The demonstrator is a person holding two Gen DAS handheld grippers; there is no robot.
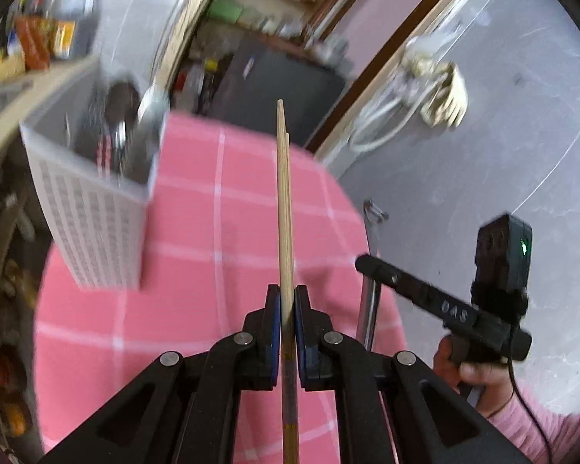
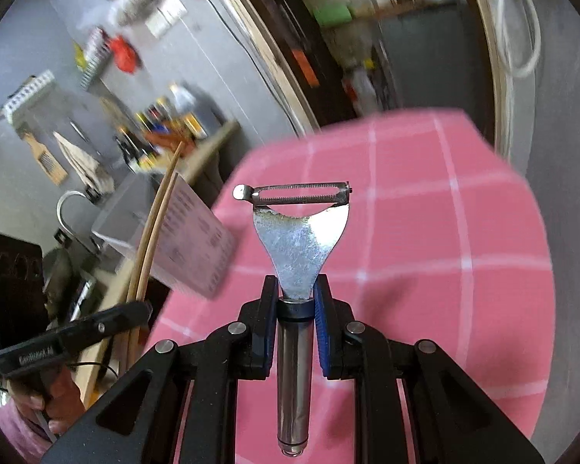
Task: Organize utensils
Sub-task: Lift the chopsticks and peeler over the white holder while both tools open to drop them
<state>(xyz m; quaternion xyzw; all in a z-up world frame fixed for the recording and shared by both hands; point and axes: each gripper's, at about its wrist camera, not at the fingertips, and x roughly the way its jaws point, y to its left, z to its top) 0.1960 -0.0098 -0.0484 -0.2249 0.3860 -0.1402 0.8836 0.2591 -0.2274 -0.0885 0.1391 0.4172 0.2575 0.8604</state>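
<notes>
Two wooden chopsticks (image 1: pixel 284 208) stand clamped between the blue pads of the left gripper (image 1: pixel 287 309), which is closed tight on them. They run straight out from the jaws, side by side and touching, with their thin tips well past the fingertips and their thicker ends reaching back under the gripper body. Beneath them lies the pink checked tablecloth (image 1: pixel 220 232), and the chopsticks hang above it without touching it.

Taking the white perforated basket (image 1: pixel 92 208) as the landmark: it stands on the cloth to the left of the chopsticks, well apart from them, and holds several dark utensils (too blurred to name). From the right wrist camera the same basket (image 2: pixel 189 239) appears left of the peeler, with the chopsticks (image 2: pixel 154 224) crossing in front of it.

The right gripper (image 2: pixel 295 297) is closed on a metal peeler (image 2: pixel 297 247). Its pads press on the dark collar where the round steel handle meets the flat head; the handle runs back between the fingers, and the serrated blade sits crosswise ahead of the fingertips, above the cloth (image 2: pixel 425 251) and to the right of the basket.

Each camera catches the other tool: the right gripper (image 1: pixel 371 265) shows at the cloth's right edge, held by a hand (image 1: pixel 468 371) in a pink sleeve, and the left gripper (image 2: pixel 143 311) shows below the basket.
</notes>
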